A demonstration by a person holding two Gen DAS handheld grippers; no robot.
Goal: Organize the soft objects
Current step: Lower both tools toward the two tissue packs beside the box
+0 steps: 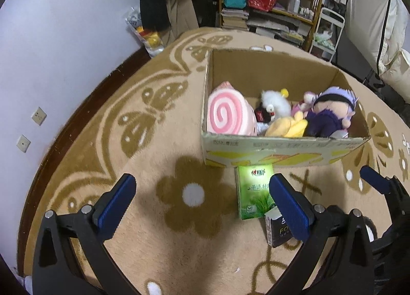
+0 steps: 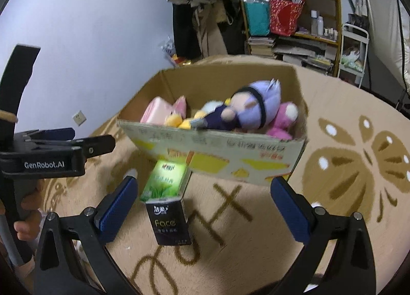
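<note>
Carpet (image 1: 143, 238) bare under L claw (image 1: 202, 202), spread; R claw (image 2: 205, 208) spread, astride black pack (image 2: 170, 220).

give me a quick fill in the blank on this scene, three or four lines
1. The plush toys sit inside a cardboard ____.
2. The green tissue pack lies on the ____, outside the box.
3. The black tissue pack bears the word ____.
4. The fingers of the left gripper and the right gripper are both ____.

Missing words: box; carpet; Face; open
</note>
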